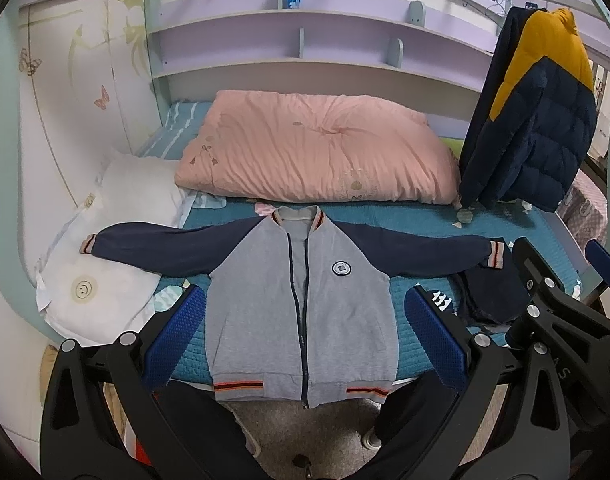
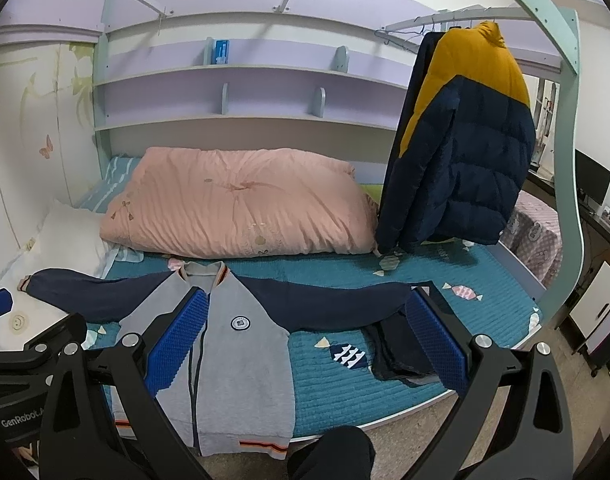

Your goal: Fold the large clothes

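Observation:
A grey zip jacket with navy sleeves lies flat on the teal bed cover, front up, both sleeves spread out sideways, hem hanging over the front edge. It also shows in the right wrist view. My left gripper is open and empty, held above the jacket's lower body. My right gripper is open and empty, over the jacket's right side; it also shows at the right in the left wrist view.
A folded dark garment lies on the bed cover by the right sleeve cuff. A pink duvet lies behind, white pillows at left. A navy and yellow puffer jacket hangs at right. Shelves line the back wall.

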Tool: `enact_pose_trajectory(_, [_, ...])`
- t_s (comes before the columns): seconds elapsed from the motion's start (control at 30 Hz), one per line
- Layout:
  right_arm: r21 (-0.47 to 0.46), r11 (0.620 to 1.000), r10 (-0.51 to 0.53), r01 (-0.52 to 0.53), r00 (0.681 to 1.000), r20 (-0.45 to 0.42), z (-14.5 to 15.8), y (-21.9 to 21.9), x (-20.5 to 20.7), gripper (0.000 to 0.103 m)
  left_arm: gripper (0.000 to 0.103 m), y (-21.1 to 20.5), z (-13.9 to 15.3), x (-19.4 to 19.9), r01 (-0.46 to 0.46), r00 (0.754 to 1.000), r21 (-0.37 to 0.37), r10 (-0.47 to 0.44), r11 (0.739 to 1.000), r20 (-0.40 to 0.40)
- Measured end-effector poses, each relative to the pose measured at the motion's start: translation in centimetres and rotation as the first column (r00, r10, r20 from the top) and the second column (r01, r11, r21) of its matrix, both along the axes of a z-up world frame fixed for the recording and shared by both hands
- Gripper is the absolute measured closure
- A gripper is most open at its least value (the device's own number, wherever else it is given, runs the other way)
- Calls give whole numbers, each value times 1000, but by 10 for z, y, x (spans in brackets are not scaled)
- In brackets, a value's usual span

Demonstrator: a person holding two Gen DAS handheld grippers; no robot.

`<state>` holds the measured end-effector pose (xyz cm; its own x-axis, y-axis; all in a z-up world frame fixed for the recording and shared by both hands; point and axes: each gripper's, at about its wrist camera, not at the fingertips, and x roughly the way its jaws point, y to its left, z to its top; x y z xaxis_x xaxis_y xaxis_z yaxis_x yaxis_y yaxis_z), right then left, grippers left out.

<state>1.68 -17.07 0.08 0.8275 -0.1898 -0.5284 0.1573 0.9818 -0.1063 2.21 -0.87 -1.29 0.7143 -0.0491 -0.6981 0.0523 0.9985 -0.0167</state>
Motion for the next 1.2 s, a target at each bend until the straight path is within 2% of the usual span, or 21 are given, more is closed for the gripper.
enact_pose_trajectory(0.37, [2,997,71,-71,993,-90,-33,28,70,7,3,33,-35,67,-57,994,-17,55,998,-99])
enact_pose_trajectory(0.63, [13,988,152,-151,980,-129,-50,70,117,7,3,84,-53,110,-130,980,-40,122,991,-154])
enact_pose_trajectory(0.87, [63,959,283,-277,948,-143,-56,125,155,7,3,148,-59,131,-216,965,-66,202,974,-169])
enact_pose_trajectory(1.03, [117,930,364,-348,915,-174,-67,170,189,7,3,211,-61,149,-308,941,-73,293,948,-171])
enact_pose_trajectory(1.2, [158,913,404,-376,890,-211,-85,211,227,7,3,286,-77,165,-435,890,-80,414,897,-190])
